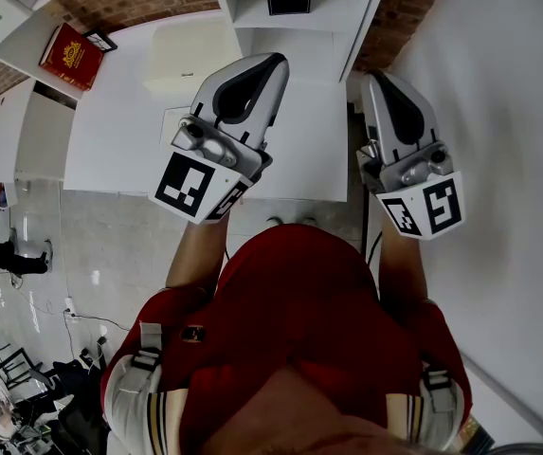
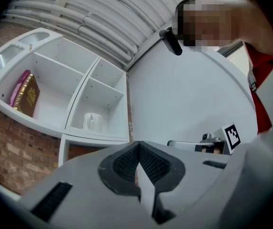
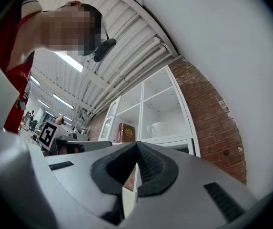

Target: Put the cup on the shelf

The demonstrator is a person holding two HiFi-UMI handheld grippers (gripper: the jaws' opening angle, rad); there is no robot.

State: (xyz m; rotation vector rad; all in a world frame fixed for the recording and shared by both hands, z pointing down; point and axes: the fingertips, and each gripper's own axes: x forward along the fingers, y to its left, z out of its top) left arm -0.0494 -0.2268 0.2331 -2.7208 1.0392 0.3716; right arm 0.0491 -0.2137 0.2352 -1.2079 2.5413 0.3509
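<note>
Shelf (image 2: 96, 137), cup (image 2: 92, 121) beyond left tool (image 2: 138, 150)

We stand in what looks like a large workshop hall: bare brick wall (image 3: 212, 123), white shelf (image 2: 81, 97), ceiling pipes (image 2: 79, 30), strip lights (image 3: 69, 61), chairs (image 1: 10, 363) further back.

My head camera looks steeply down over my left hand-held gripper (image 1: 273, 64) and right hand-held gripper (image 1: 377, 81), while each gripper's own camera looks closely along its jaws, slightly upward, both sharing the white shelf (image 2: 80, 97) ahead.
</note>
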